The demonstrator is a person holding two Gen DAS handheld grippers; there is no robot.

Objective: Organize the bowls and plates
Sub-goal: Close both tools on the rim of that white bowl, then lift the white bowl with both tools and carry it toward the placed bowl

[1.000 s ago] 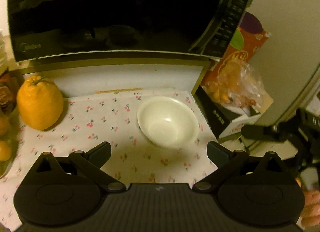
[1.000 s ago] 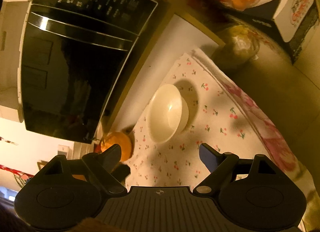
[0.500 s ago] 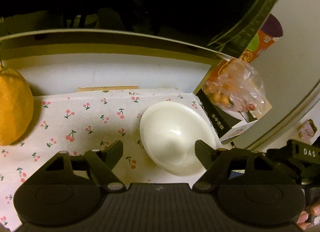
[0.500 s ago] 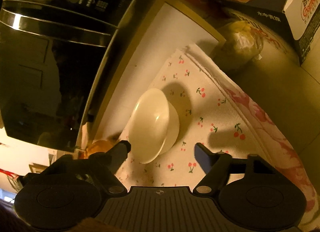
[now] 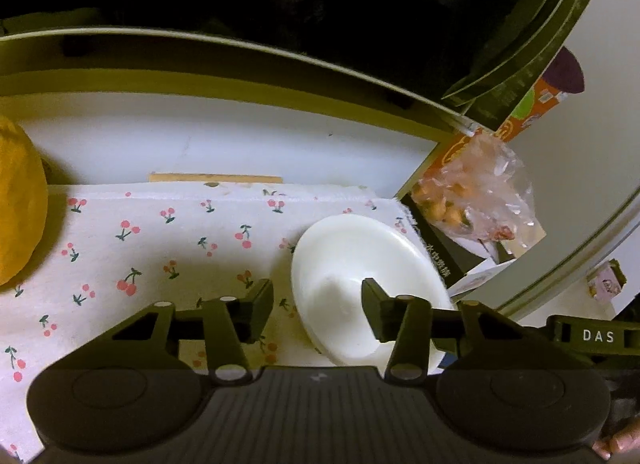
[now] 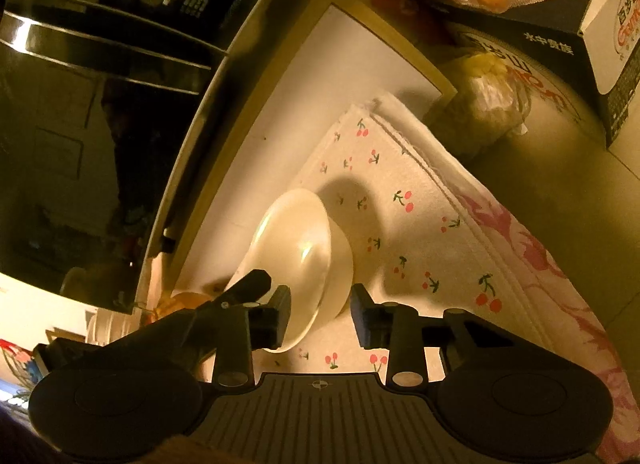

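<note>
A white bowl (image 5: 352, 276) sits on a cherry-print cloth (image 5: 152, 248) in front of a black microwave (image 6: 100, 111), and both grippers straddle its rim from opposite sides. In the left wrist view the left gripper (image 5: 316, 310) has one finger (image 5: 374, 314) inside the bowl and the other outside on the cloth; its jaws are closing with the near rim between them, and a gap still shows on the outer side, so the grip is not yet firm. In the right wrist view the right gripper (image 6: 320, 312) is closing too, its left finger (image 6: 280, 314) inside or against the bowl's edge and the right finger just beside the outer wall; whether the pads already press cannot be told. The bowl looks slightly tilted, though the fisheye view makes this uncertain. An orange fruit (image 5: 18, 219) rests on the cloth's left end, well apart from the bowl. Right of the cloth stands a dark box (image 5: 452, 252) with a clear bag of snacks (image 5: 476, 191) on it. A pink-patterned towel (image 6: 536, 264) lies under the cloth's edge.
</note>
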